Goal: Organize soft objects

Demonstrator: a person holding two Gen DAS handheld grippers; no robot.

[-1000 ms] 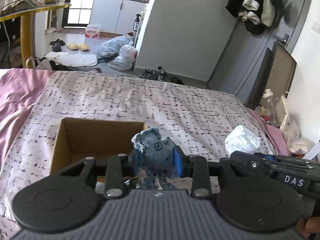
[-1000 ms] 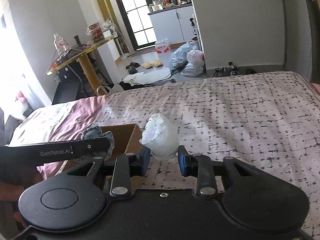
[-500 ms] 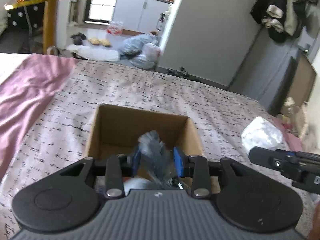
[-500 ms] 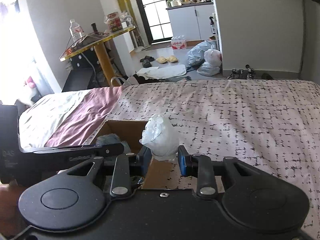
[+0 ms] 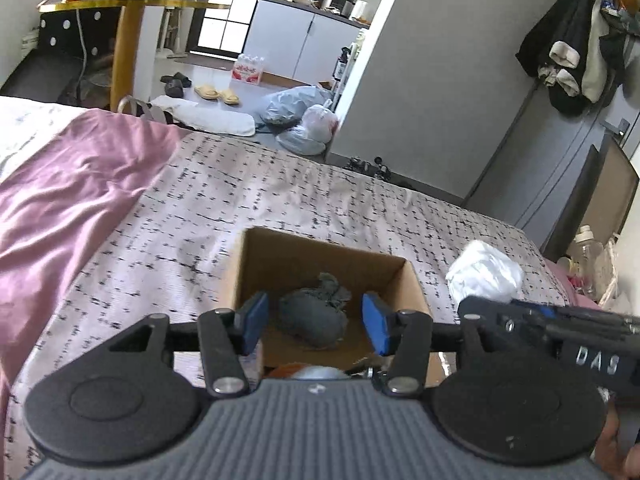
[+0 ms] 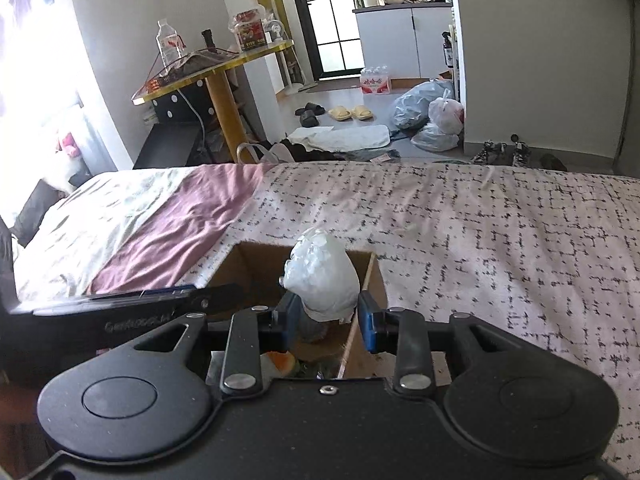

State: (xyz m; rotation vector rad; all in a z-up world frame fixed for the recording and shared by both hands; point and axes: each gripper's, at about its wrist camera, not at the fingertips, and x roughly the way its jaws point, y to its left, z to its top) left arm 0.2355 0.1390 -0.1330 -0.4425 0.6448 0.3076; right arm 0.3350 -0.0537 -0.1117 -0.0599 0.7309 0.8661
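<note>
An open cardboard box (image 5: 256, 264) sits on the patterned bedspread. A grey-blue cloth bundle (image 5: 314, 316) lies inside it. My left gripper (image 5: 316, 320) hangs open just above the box, its blue pads on either side of the bundle and not touching it. My right gripper (image 6: 325, 322) is shut on a white crumpled soft bundle (image 6: 322, 276) and holds it over the box (image 6: 236, 268). In the left wrist view the white bundle (image 5: 486, 274) shows to the right of the box, with the right gripper's body below it.
A pink sheet (image 5: 60, 200) covers the bed's left side. An orange and white object (image 6: 278, 362) lies in the box's near part. The bed's far edge drops to a floor with bags (image 5: 304, 118), slippers and a yellow table (image 6: 216, 76).
My left gripper has moved over the box, opened and let the grey-blue bundle drop inside. My right gripper has carried the white bundle left, over the box.
</note>
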